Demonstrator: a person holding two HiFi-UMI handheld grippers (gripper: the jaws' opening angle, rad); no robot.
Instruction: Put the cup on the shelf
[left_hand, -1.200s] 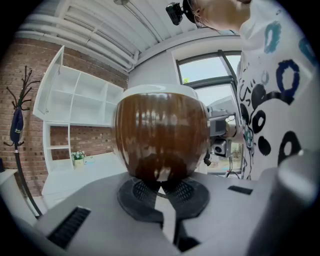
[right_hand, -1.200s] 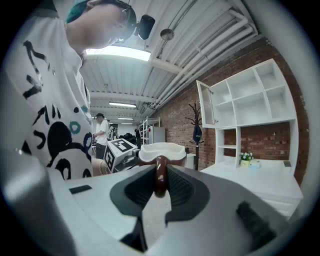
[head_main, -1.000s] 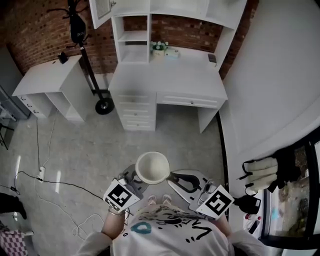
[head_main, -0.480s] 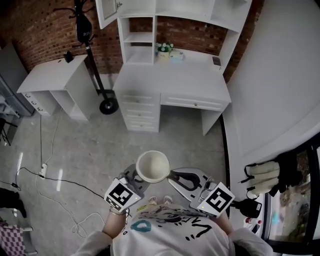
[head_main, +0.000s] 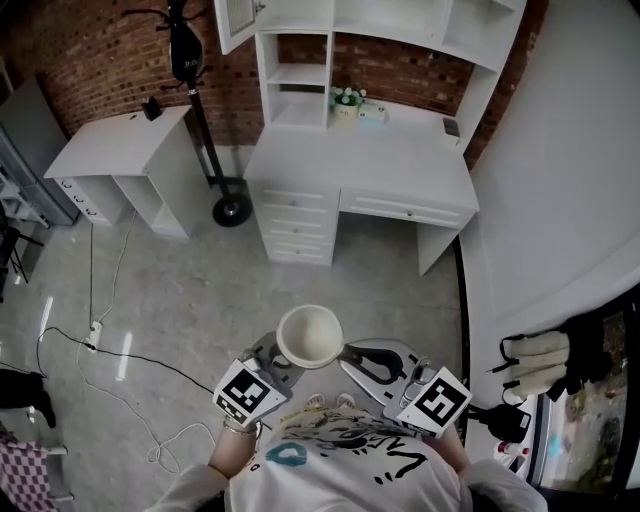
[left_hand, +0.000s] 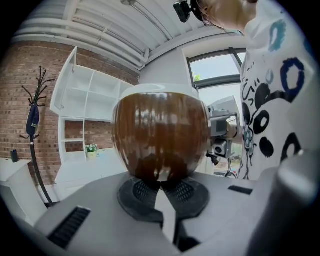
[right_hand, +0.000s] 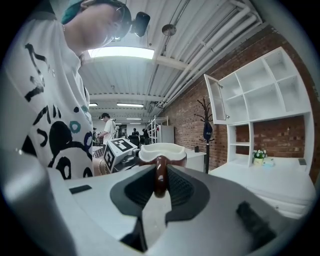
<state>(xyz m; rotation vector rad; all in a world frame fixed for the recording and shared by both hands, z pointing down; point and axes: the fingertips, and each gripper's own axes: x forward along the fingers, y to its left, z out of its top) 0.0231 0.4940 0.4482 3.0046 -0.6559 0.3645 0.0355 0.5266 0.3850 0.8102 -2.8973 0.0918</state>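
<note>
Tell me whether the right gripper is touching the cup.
Touching: the right gripper view shows the right gripper clamped on the cup by its handle.

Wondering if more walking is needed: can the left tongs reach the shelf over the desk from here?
Probably not yet. The left tongs hold the cup close to the body, and open floor separates them from the desk and shelf. Nothing blocks the way.

A flower pot (head_main: 347, 98) is sitting on the white table (head_main: 360, 165); a black coat stand (head_main: 232, 210) is standing just beside it.
</note>
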